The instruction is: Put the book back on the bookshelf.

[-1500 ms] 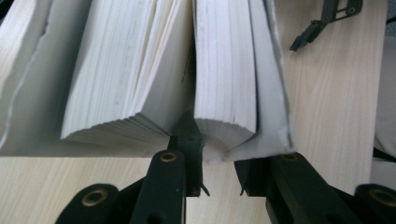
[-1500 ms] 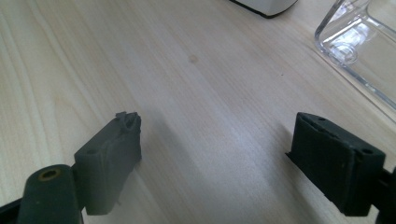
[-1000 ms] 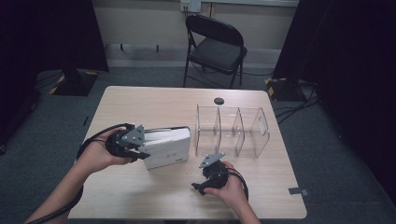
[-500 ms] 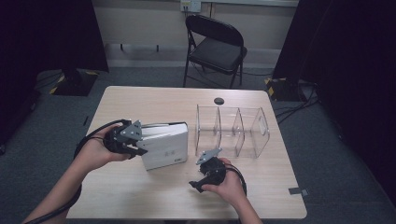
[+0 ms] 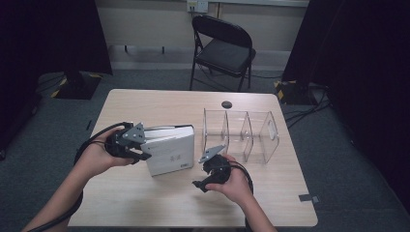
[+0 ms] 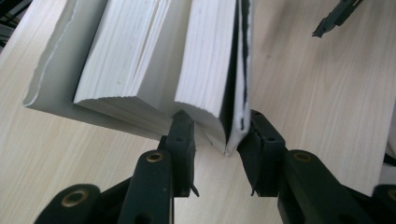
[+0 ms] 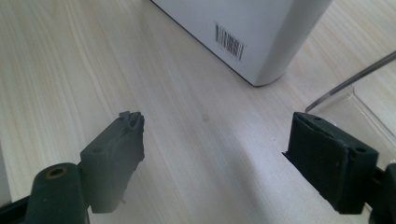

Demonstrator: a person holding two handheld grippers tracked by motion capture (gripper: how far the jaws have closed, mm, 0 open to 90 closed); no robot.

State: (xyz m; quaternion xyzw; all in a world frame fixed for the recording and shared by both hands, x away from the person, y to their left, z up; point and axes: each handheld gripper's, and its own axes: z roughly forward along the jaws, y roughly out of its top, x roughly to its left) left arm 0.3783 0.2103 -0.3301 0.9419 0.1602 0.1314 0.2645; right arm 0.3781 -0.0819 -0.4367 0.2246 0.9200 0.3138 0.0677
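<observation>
White paper stock made up the book (image 5: pixel 170 154), which stood tilted on the table (image 5: pixel 145 203) roughly mid-width, nearer the front edge than the back, cover w/ barcode facing the front edge. At its left end the left gripper (image 5: pixel 141 149) came in from the table's left side, held by the person's left hand (image 5: pixel 96 157); in the left gripper view its jaws sat either side of the book's (image 6: pixel 205 70) lower corner, one pad in among the fanned pages, the other against the outer cover. The jaws had just been easing apart w/ the book still between them, and the pads looked to be touching paper still, so a light hold on a section of pages plus cover. Right of the book, near the front edge, the right gripper (image 5: pixel 208 169) hung above the wood in the right hand (image 5: pixel 237 186), jaws spread wide, nothing between them; the right gripper view showed bare tabletop (image 7: pixel 187 140) between its pads, the book's barcode corner (image 7: pixel 252 37) ahead and apart. Further right, just beside the book's right end, a clear acrylic divider rack (image 5: pixel 241 133) stood toward the table's right edge, compartments empty. Beyond the back edge stood a black folding chair (image 5: pixel 223 48).
</observation>
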